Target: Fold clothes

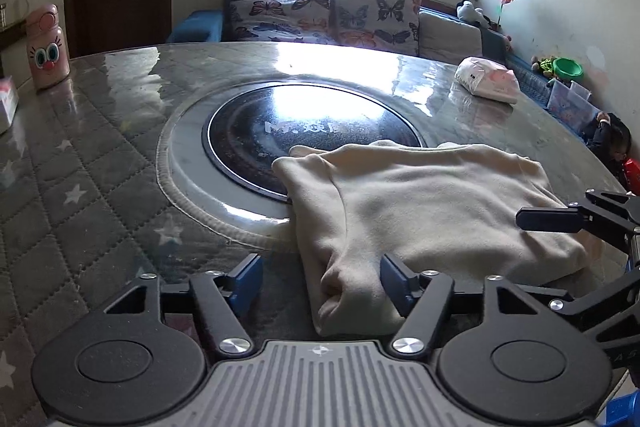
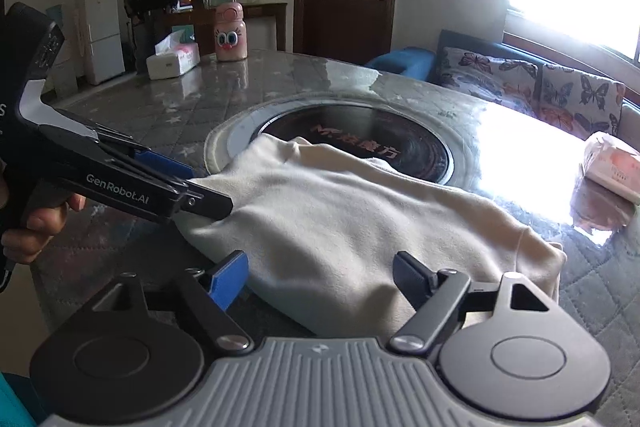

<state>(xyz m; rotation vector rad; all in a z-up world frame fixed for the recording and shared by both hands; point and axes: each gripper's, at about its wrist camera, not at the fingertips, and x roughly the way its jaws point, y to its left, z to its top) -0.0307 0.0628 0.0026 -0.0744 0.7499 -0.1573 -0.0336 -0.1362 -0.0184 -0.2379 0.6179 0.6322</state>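
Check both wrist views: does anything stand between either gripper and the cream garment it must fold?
Nothing visible does. The left gripper has a bunched corner of the cream garment between its open fingers, and the right gripper straddles the garment's near edge, also open.

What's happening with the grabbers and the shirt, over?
Left gripper open, fingers either side of the cream garment's near edge. Right gripper open, at the same edge. Garment folded, partly over the black hotplate. Nothing in the way.
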